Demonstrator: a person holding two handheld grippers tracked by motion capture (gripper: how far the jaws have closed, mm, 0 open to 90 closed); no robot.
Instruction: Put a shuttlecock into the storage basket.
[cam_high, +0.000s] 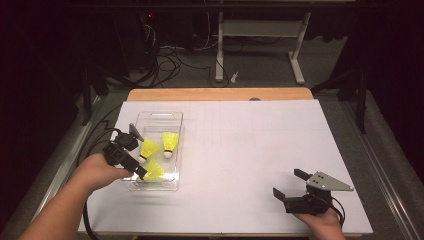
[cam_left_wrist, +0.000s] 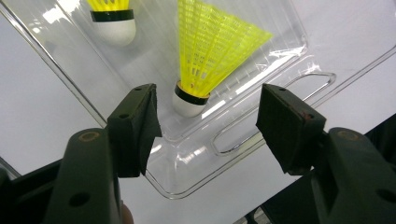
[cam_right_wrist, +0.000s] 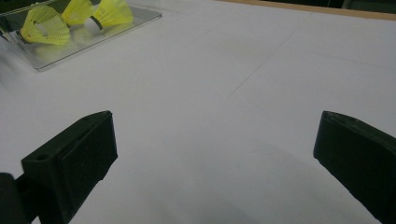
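Note:
A clear plastic tray (cam_high: 152, 116) sits on the left of the white table and holds three yellow shuttlecocks (cam_high: 170, 143) (cam_high: 149, 148) (cam_high: 154, 171). My left gripper (cam_high: 136, 157) hovers over the tray's near-left side, open. In the left gripper view, one shuttlecock (cam_left_wrist: 210, 46) lies in the tray (cam_left_wrist: 187, 186) just beyond the gap between the jaws of the left gripper (cam_left_wrist: 210, 119), its white cork toward me. A second cork (cam_left_wrist: 114, 23) shows at the top. My right gripper (cam_high: 289, 182) is open with nothing between its jaws, low over the table's near right.
In the right gripper view, the right gripper (cam_right_wrist: 215, 140) faces bare white table, with the tray (cam_right_wrist: 84, 46) and its shuttlecocks (cam_right_wrist: 44, 25) far off at the upper left. A wooden table edge (cam_high: 220, 94) runs along the back. Cables and a desk frame (cam_high: 260, 30) stand on the floor beyond.

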